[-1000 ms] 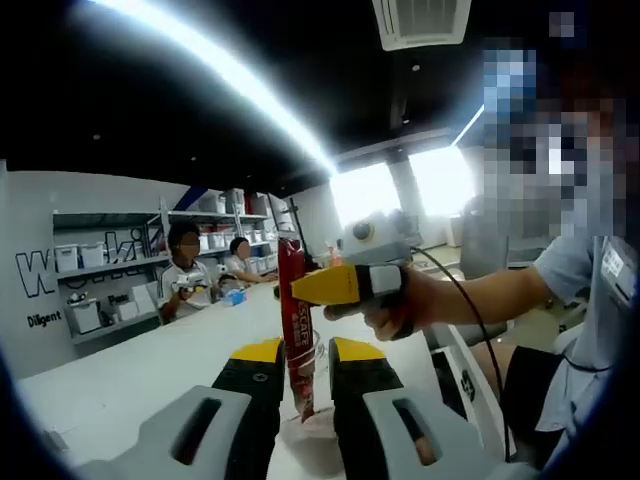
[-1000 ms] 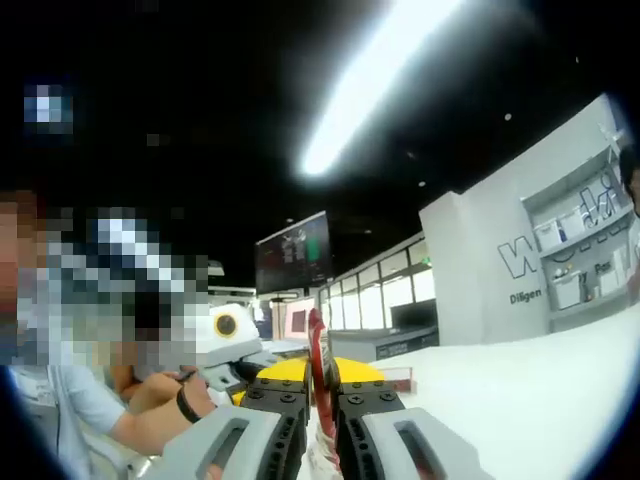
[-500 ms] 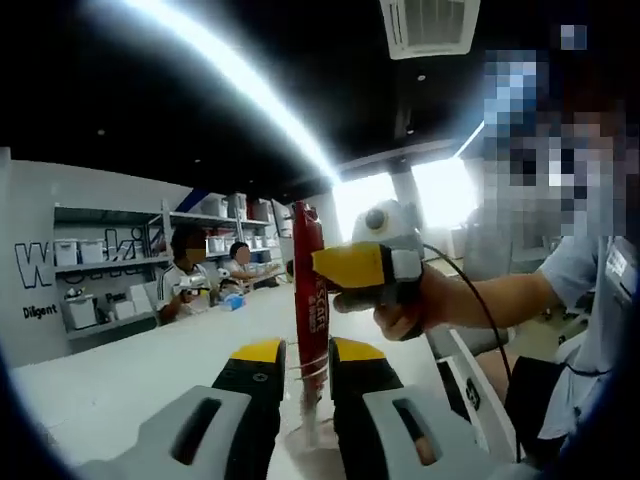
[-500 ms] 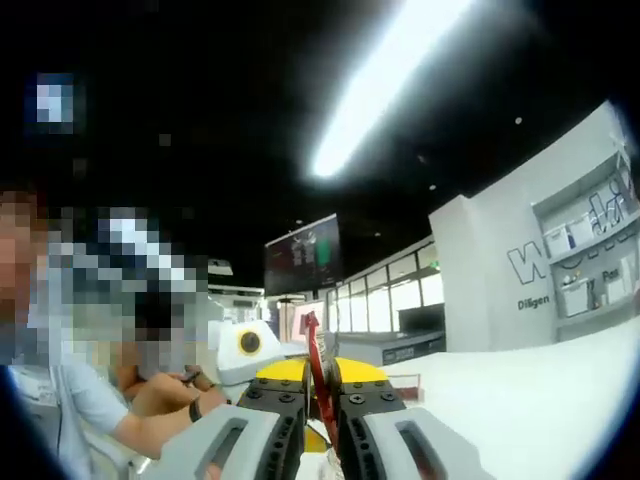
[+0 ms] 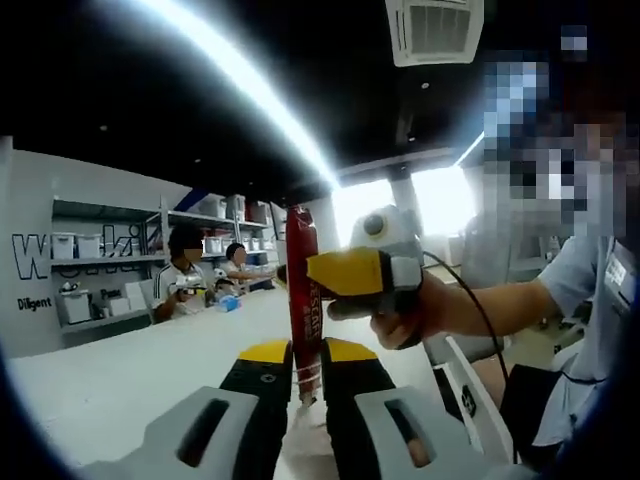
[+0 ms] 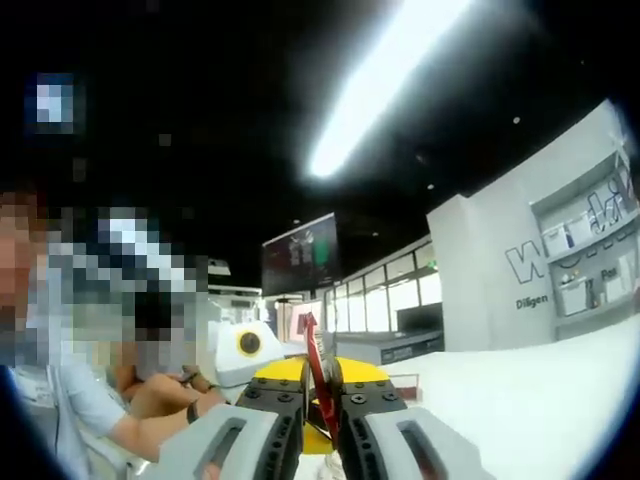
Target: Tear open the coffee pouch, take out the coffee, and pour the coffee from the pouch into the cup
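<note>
Up went the pouch! In the left gripper view the left tool (image 5: 307,385) had its two black, yellow-tipped jaws drawn in tight on the lower part of the red coffee pouch (image 5: 302,300), which stood upright from between them toward twelve o'clock. The right tool (image 5: 310,272) came in from three o'clock, its yellow jaws reaching the pouch near its upper half and pinching it from the side. A hand (image 5: 408,315) gripped that tool's handle, and a dark cable hung from it down toward five o'clock. Below the pouch, between the left jaws, a pale shape sat at six o'clock, too blurred to tell what it was.

Over in the right gripper view, the right tool (image 6: 320,405) was clamped narrowly on the same pouch (image 6: 318,370), seen here edge-on as a thin red strip rising toward twelve o'clock. The left tool (image 6: 290,372) showed just behind it as a yellow block, with its white body off at nine o'clock.

The white surface (image 5: 110,375) spread away toward nine o'clock in the left gripper view. Beyond it, at about nine o'clock, two people (image 5: 185,275) sat before shelves (image 5: 100,265) stacked with white boxes. A bright ceiling light strip (image 5: 250,90) ran overhead toward eleven o'clock.
</note>
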